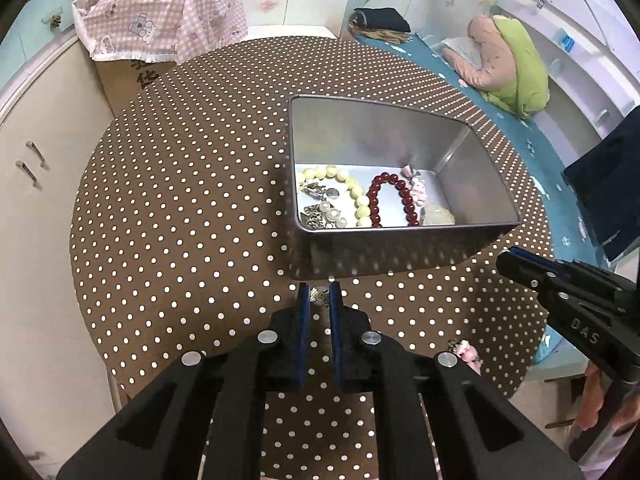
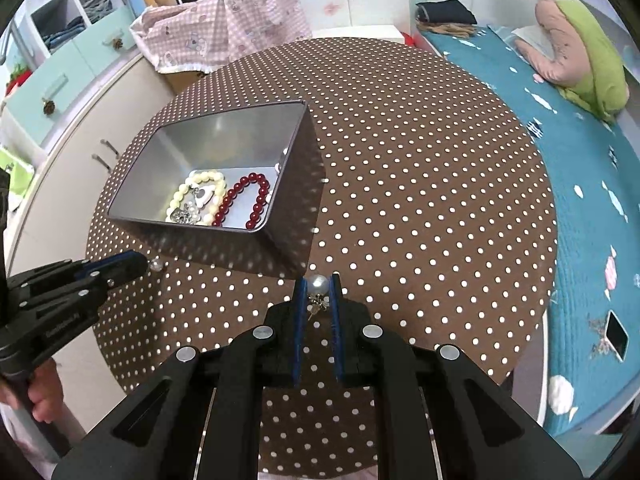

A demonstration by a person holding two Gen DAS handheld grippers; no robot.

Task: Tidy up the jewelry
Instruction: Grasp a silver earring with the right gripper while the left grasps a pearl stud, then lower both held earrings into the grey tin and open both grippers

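Pearl earring (image 2: 317, 285), round and silvery-white with a small metal dangle, sits pinched in the right gripper (image 2: 317, 292) above the brown polka-dot tablecloth (image 2: 420, 208), while the left gripper (image 1: 319, 295) pinches a small metallic piece (image 1: 319, 296) near the open metal tin (image 1: 400, 246) holding beaded bracelets (image 1: 394, 196), beside a teal bed (image 2: 580, 208).

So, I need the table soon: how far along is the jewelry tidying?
Mostly done, it seems. The metal tin already holds a cream bead bracelet, a red bead bracelet and small charms. In hand: the right gripper pinches a pearl earring, and the left gripper grips a small metallic piece. Left: a pink trinket on the table edge.
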